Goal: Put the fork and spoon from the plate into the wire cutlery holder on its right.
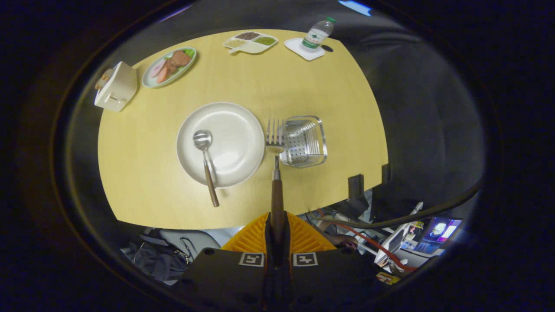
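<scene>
pinching fork [276, 149] handle, gripper [277, 232] hides its end.

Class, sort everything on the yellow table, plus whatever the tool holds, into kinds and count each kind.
Cutlery: 2, the spoon on the white plate, the fork clamped in the tool
Plates and trays: 3
Wire cutlery holder: 1
Bottle: 1
Coaster: 1
White box: 1
Total: 9

The fork [276, 149] is clamped by its wooden handle between the orange fingers [251, 236] of the claw [277, 227], tines seen between the plate [236, 119] and the wire cutlery holder [305, 141]. The spoon [205, 162] is laid on the plate, on the wooden surface [143, 173].
</scene>
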The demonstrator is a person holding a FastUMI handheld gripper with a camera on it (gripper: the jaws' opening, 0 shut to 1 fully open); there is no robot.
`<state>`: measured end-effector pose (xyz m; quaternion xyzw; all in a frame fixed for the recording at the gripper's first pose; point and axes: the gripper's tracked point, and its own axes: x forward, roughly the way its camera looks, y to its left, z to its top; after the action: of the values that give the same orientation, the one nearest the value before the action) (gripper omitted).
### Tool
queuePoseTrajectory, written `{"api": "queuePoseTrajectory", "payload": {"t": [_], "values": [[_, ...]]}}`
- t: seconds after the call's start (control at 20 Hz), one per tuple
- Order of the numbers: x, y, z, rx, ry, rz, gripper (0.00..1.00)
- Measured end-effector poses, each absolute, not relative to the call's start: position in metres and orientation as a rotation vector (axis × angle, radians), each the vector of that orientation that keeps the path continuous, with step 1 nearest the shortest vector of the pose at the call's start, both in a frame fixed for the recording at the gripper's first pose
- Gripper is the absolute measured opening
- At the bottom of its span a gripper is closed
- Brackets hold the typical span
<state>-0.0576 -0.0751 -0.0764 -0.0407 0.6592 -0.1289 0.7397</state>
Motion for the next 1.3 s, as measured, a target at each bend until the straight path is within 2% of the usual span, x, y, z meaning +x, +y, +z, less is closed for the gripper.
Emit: {"api": "queuePoseTrajectory", "payload": {"t": [0.45,0.9,1.15,1.3], "values": [[-0.044,-0.127,-0.125,-0.002,1.614,-0.295,0.1],[-0.021,-0.135,-0.168,-0.02,1.719,-0.195,0.11],[-0.02,-0.138,-0.177,-0.069,1.74,-0.158,0.17],[-0.016,-0.134,-0.177,-0.069,1.727,-0.147,0.38]]}}
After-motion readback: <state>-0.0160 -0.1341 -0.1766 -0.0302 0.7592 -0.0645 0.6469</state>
